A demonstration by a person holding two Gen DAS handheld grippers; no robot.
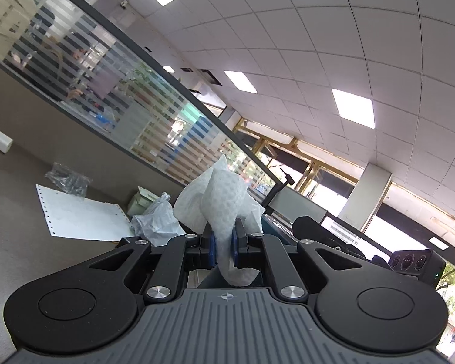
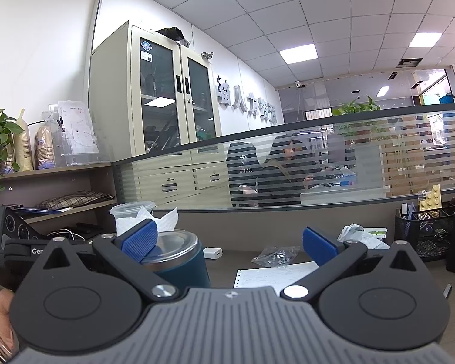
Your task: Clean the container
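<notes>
Desk surface (image 2: 221, 261) cluttered. Paper towel (image 1: 224, 200) pinched in left gripper (image 1: 224, 242) for wiping; right gripper (image 2: 230, 242) spread wide beside blue container (image 2: 182, 261), likely to steady it.

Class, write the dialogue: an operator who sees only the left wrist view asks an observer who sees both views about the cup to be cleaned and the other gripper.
Operator: My left gripper is shut on the paper towel. Where is the cup?
Observer: The dark blue cup with a steel rim stands upright on the desk, partly behind the right gripper's left finger.
Operator: Is the right gripper holding it?
Observer: No. Its jaws stand wide open, with nothing pressed between the pads.
</notes>
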